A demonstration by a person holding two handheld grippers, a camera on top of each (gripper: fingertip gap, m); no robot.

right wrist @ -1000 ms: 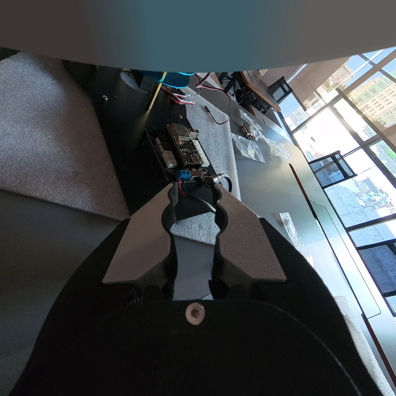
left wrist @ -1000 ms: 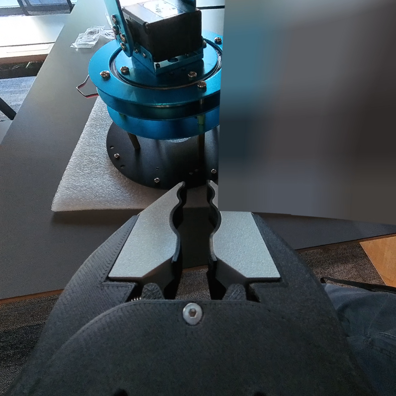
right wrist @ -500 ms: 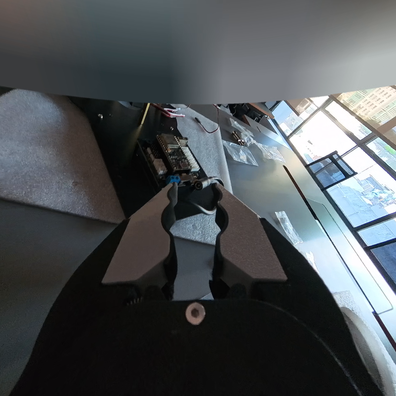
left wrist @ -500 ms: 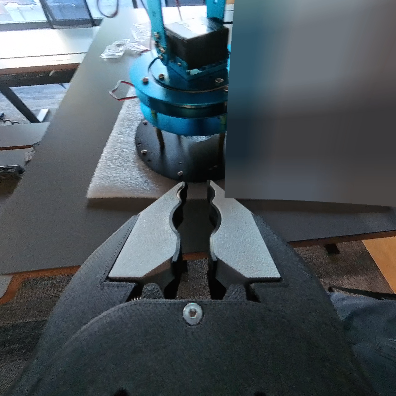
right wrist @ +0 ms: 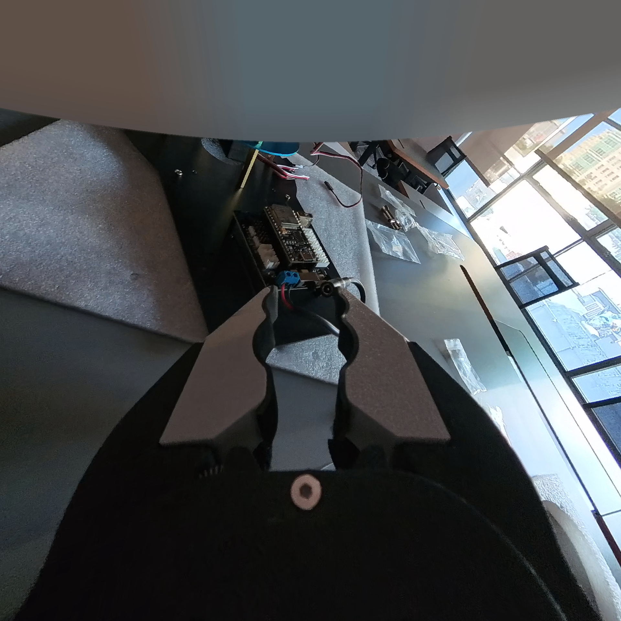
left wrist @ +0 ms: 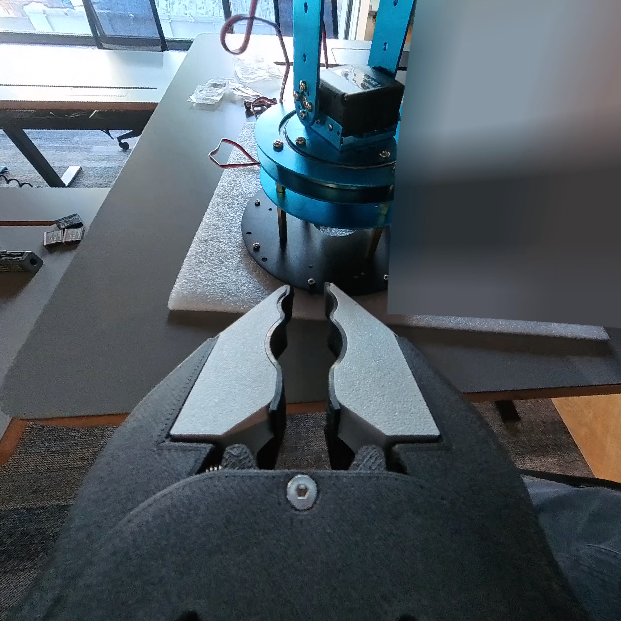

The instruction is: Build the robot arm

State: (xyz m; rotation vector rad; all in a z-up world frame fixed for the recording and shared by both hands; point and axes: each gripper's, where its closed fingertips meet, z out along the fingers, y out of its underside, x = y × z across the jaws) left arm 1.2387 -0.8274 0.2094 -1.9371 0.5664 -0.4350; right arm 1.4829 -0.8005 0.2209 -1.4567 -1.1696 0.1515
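Note:
My left gripper is empty, its jaws a narrow gap apart. It hovers over the near edge of a dark table. Ahead of it, a small blue robot arm's turntable base with a black servo stands on a round black plate on white foam. My right gripper is open and empty. Its tips are just short of a black circuit board with a blue terminal block and a barrel socket. A black cable runs beneath its jaws.
Red servo wires and clear plastic bags lie beyond the base. Small black blocks sit on a second table at left. In the right wrist view, bags, brass standoffs and a loose wire lie beside the board. Tip to tip, the grippers are about 25 cm apart.
The left gripper has drawn back from the blue base and swung, so the base sits farther off and to the right. The right gripper is about where it was; both jaw gaps look unchanged.

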